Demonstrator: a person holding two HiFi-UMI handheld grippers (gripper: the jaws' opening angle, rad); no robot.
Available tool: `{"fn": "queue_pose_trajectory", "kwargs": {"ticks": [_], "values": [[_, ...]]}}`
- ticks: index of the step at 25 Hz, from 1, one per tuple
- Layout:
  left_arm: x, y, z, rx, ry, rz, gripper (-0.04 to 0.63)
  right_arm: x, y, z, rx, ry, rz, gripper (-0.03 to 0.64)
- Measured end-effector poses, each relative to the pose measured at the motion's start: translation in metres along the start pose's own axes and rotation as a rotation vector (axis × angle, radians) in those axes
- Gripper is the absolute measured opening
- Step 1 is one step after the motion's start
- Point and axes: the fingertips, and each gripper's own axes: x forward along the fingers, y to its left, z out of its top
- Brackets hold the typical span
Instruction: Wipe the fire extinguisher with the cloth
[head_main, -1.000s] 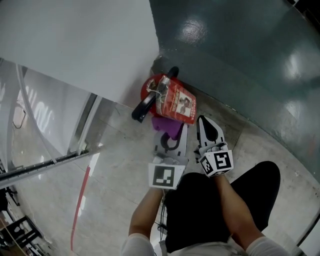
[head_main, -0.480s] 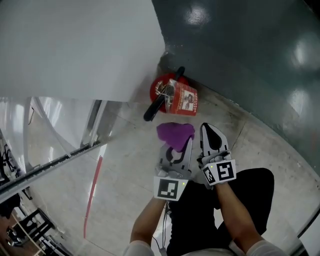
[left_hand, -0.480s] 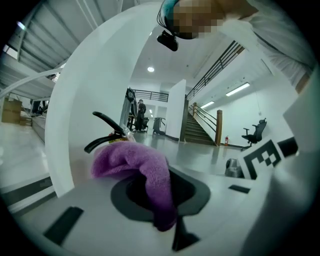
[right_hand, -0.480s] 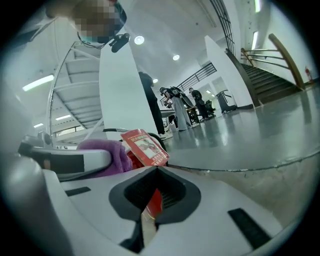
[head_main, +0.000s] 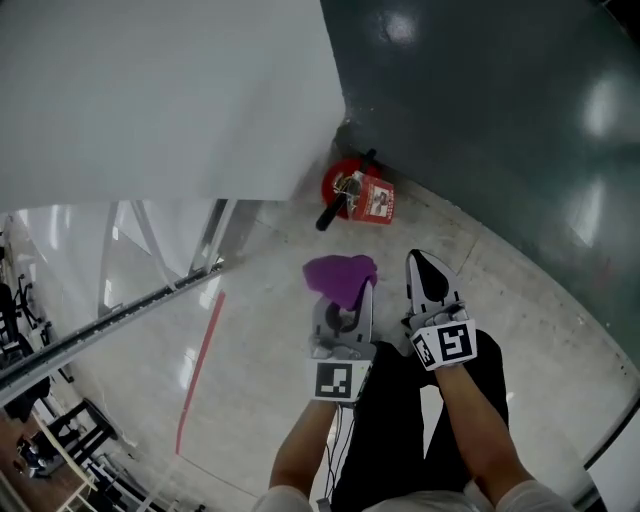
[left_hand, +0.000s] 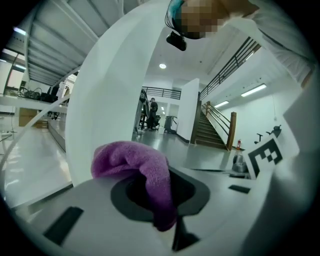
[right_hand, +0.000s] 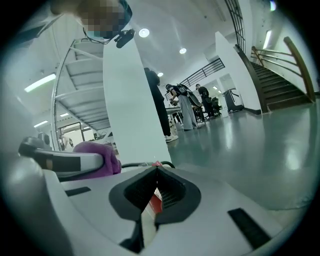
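Note:
A red fire extinguisher (head_main: 355, 192) with a black hose and a tag stands on the floor in the corner where the white pillar meets the dark green wall. My left gripper (head_main: 352, 290) is shut on a purple cloth (head_main: 340, 275), which it holds in the air well short of the extinguisher. In the left gripper view the cloth (left_hand: 140, 170) bunches out between the jaws. My right gripper (head_main: 425, 260) hangs beside it to the right, shut and holding nothing. Through the closed jaws in the right gripper view a sliver of the red extinguisher (right_hand: 151, 204) shows, with the cloth (right_hand: 95, 157) at the left.
A white pillar (head_main: 170, 90) and a dark green wall (head_main: 500, 110) close off the corner. A metal rail (head_main: 110, 315) and a red floor line (head_main: 200, 370) run at the left. My legs in black trousers (head_main: 400, 420) are below the grippers. People (right_hand: 182, 107) and a staircase (left_hand: 215, 127) stand far off.
Both grippers have drawn back from the extinguisher. The cloth, which was at the extinguisher's body a second ago, is now clear of it, and the extinguisher looks smaller and farther.

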Motion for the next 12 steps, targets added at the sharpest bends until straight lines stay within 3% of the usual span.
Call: {"fn": "queue_pose_trajectory", "kwargs": {"ticks": [12], "values": [[-0.089,-0.049,0.224,-0.005,-0.045,0.074,0.058,-0.069,0.067,0.214,-0.032,-0.005,0.088,0.014]]}}
